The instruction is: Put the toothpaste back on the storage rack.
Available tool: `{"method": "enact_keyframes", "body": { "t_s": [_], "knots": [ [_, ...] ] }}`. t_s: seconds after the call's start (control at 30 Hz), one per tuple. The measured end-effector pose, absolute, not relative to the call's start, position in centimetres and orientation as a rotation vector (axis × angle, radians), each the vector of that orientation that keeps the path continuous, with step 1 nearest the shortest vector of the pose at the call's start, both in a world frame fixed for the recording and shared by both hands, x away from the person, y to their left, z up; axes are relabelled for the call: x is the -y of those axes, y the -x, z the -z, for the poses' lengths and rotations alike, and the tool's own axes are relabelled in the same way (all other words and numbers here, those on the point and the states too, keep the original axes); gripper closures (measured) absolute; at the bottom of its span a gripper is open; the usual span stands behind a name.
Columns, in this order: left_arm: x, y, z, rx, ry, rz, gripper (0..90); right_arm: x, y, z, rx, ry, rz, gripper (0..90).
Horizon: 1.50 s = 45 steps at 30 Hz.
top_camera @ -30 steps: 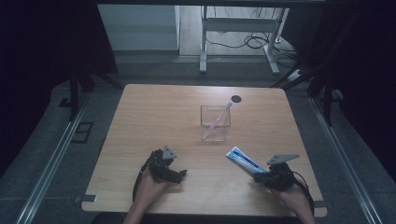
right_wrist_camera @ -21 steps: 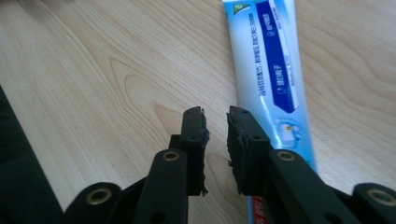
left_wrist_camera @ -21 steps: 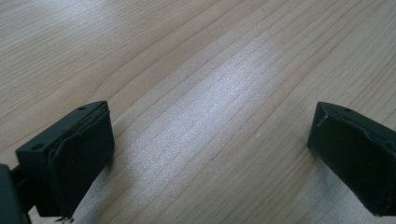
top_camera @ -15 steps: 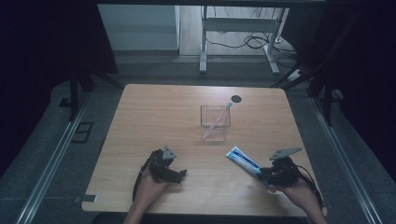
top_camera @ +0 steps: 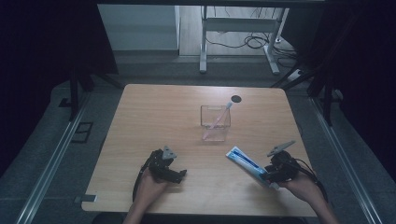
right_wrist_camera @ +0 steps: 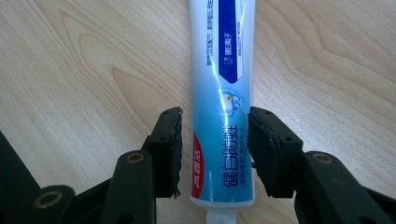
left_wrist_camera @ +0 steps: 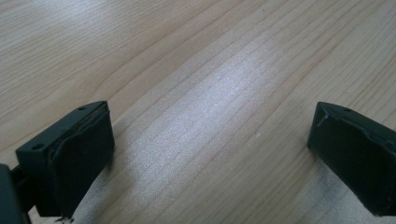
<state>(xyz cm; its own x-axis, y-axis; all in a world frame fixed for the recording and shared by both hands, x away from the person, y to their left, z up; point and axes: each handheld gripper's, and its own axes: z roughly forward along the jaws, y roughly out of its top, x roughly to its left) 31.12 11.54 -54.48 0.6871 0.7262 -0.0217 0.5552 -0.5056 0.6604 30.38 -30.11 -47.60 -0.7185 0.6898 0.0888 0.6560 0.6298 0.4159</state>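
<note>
A white and blue toothpaste tube [top_camera: 245,161] lies flat on the wooden table [top_camera: 154,116] at the front right. In the right gripper view the tube [right_wrist_camera: 222,70] runs away from the camera, cap end toward me. My right gripper [right_wrist_camera: 215,126] straddles its cap end. Its jaws have just been opening, and a thin gap shows beside the left pad [right_wrist_camera: 170,144]. In the high view the right gripper [top_camera: 268,176] sits at the tube's near end. My left gripper [top_camera: 180,175] rests at the front left, jaws wide apart over bare wood [left_wrist_camera: 210,140].
A clear square cup [top_camera: 215,123] stands mid-table with a pink toothbrush [top_camera: 219,116] leaning in it. A small black disc [top_camera: 236,98] lies behind the cup. Metal desk legs and cables are on the floor beyond the table's far edge.
The right gripper has lifted and shifted slightly right along the tube, which stays flat on the table. The left hand has not moved.
</note>
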Motion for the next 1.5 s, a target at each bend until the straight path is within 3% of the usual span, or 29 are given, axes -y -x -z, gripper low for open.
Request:
{"method": "enact_keyframes", "body": {
  "t_s": [1.17, 1.37, 1.5],
  "knots": [
    [-11.5, -31.1, 54.5, -0.978, -2.247, -0.34, 0.6, 25.4, -35.1, 49.7, -2.934, -1.213, -0.146, 48.3],
    [-11.5, -31.1, 54.5, -0.978, -2.247, -0.341, 0.6, 24.9, -35.4, 49.9, -2.945, -1.21, -0.097, 50.6],
    [-11.5, -31.1, 54.5, -0.979, -2.247, -0.341, 0.6, 24.9, -35.5, 49.8, -2.946, -1.22, -0.094, 58.9]
  ]
}}
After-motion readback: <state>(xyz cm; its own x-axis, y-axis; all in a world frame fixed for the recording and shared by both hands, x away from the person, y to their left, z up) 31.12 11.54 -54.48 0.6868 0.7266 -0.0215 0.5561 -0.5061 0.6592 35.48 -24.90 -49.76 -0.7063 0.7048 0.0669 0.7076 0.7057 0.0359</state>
